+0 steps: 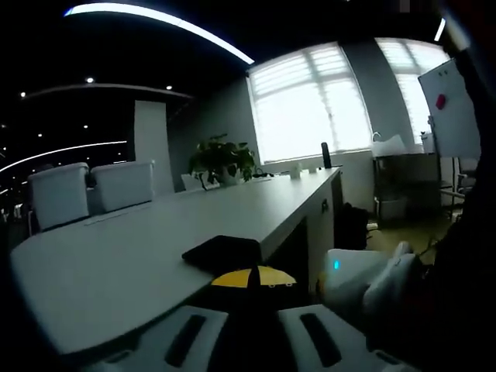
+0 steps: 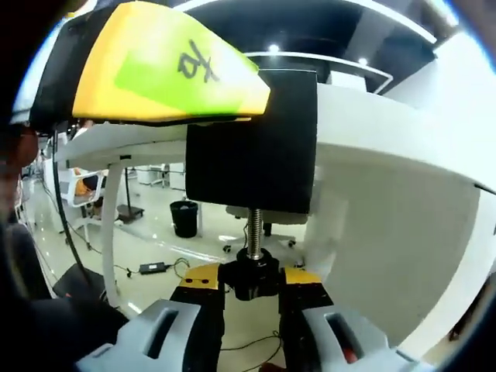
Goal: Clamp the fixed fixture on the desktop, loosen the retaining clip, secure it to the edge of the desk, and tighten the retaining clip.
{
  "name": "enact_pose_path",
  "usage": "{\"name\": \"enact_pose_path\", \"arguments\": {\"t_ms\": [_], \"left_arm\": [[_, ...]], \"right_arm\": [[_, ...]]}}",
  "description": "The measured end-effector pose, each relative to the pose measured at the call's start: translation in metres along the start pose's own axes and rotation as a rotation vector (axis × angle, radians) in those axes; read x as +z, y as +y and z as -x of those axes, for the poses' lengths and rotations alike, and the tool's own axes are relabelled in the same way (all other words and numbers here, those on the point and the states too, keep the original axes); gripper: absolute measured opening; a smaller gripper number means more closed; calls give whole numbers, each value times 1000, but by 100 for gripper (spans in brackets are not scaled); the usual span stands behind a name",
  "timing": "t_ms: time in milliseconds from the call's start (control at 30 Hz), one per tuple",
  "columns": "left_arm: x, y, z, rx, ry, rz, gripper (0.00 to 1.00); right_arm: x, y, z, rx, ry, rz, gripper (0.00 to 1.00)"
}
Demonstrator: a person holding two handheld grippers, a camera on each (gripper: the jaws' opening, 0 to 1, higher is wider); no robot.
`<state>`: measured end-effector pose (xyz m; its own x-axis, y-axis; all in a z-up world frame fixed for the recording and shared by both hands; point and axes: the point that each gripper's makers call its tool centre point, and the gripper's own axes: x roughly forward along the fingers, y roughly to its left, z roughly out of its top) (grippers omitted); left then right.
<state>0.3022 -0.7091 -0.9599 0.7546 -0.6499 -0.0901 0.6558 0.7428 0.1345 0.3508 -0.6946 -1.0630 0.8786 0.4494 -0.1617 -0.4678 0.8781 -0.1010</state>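
The black clamp fixture [image 1: 222,251] sits on the near edge of the long grey desk [image 1: 116,256], its flat top plate lying on the desktop. My left gripper [image 1: 252,279] is shut on it, yellow tips pressed together. Seen from below the desk edge [image 2: 387,132], the fixture's black body [image 2: 252,139] wraps around the edge. A threaded screw [image 2: 254,229] runs down to a black knob [image 2: 249,275]. My right gripper [image 2: 249,285] is shut on that knob. The left gripper's yellow jaw with green tape [image 2: 155,66] lies above the fixture.
White chairs [image 1: 85,190] and a potted plant [image 1: 223,159] stand along the desk's far side. A whiteboard [image 1: 449,108] is at the right. The right gripper's white body [image 1: 364,279] hangs beside the desk. Below, a black bin [image 2: 184,218] and cables [image 2: 155,267] lie on the floor.
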Motion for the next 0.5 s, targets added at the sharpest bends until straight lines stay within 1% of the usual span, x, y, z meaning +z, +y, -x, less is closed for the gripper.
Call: {"name": "enact_pose_path", "arguments": {"t_ms": [100,167,200,233,300,333,367,400,500], "left_arm": [[0,-1,-1,13,19,-15,1],[0,-2,-1,19,30,-24,1],[0,-2,0,20,32,-26,1],[0,-2,0,22,36,-30,1],[0,-2,0,30,45,-34,1],[-1,-2,1,34,48,-33,1],[-1,-2,1,38,51,-34,1],[-1,-2,1,41,55,-34,1],[-1,-1,2,45,64,-36,1]], "right_arm": [[2,4,5,107,-25,75,22],[2,8,7,199,-25,102,22],[2,9,8,231,-25,109,22],[1,11,2,290,-21,114,22],[2,14,4,369,-25,166,21],[2,16,5,412,-22,167,21],[1,16,0,459,-25,163,21],[1,18,0,504,-30,160,21],[0,20,-1,634,-54,185,21]]}}
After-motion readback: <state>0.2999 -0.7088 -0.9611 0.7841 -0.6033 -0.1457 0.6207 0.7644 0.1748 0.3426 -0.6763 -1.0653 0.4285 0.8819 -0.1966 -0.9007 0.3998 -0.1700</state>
